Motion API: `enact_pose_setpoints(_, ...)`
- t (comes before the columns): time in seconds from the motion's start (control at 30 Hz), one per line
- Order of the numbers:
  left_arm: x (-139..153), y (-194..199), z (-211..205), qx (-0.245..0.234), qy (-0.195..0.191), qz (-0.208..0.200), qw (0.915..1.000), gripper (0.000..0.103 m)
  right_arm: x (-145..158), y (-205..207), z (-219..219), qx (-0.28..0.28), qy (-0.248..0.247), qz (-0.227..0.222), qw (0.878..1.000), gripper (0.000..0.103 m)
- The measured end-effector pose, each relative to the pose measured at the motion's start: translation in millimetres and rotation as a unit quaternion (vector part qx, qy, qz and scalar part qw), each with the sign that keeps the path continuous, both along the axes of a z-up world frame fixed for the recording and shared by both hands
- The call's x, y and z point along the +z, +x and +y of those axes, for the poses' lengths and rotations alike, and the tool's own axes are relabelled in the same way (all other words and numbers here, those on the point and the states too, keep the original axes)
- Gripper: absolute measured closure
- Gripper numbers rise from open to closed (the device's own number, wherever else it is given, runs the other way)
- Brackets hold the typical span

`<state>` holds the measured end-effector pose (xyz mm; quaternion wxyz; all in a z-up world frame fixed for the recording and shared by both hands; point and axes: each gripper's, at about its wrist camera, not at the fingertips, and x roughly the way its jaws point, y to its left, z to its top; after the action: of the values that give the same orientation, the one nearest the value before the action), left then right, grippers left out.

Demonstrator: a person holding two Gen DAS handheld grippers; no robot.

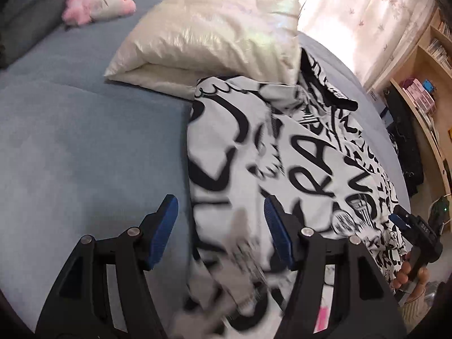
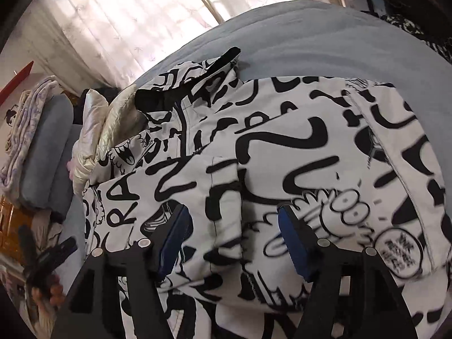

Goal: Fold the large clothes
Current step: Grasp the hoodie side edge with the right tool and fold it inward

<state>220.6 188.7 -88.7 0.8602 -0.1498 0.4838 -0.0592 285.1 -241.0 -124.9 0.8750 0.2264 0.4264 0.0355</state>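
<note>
A large white jacket (image 1: 296, 152) printed with black graffiti letters lies spread on a blue-grey sofa cushion (image 1: 84, 141). Its black collar (image 2: 158, 96) points toward the far side. My left gripper (image 1: 219, 206) hovers open over the jacket's left edge; the blurred fabric below does not touch its blue pads (image 1: 163, 240). My right gripper (image 2: 232, 214) stands open over the middle of the jacket (image 2: 310, 147), with nothing pinched between its fingers. It also shows at the jacket's right edge in the left wrist view, right gripper (image 1: 406, 221), held by a hand (image 1: 409, 274).
A folded cream shiny puffer jacket (image 1: 209, 36) lies just beyond the printed one. A pink and white plush toy (image 1: 99, 1) sits at the far left. A wooden bookshelf (image 1: 423, 84) stands to the right and a sheer curtain (image 2: 127, 14) behind. Folded pale cloth (image 2: 25, 130) rests on an armrest.
</note>
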Motion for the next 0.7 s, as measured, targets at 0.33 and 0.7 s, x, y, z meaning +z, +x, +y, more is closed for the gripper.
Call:
enact_pose_setpoints(0.33,-58.1,102.0,22.6,-0.037,-0.103,0.046,0.9929,0.042,-27.4,47.5,0.5,0.046,0.007,0.033,0.998,0.036)
enact_pose_setpoints(0.7,12.8,97.0,-22.9,-0.019,0.08,-0.088,0.9927,0.1,-18.0,58.5,38.6,0.071,-0.063,-0.021,0.995,0.081)
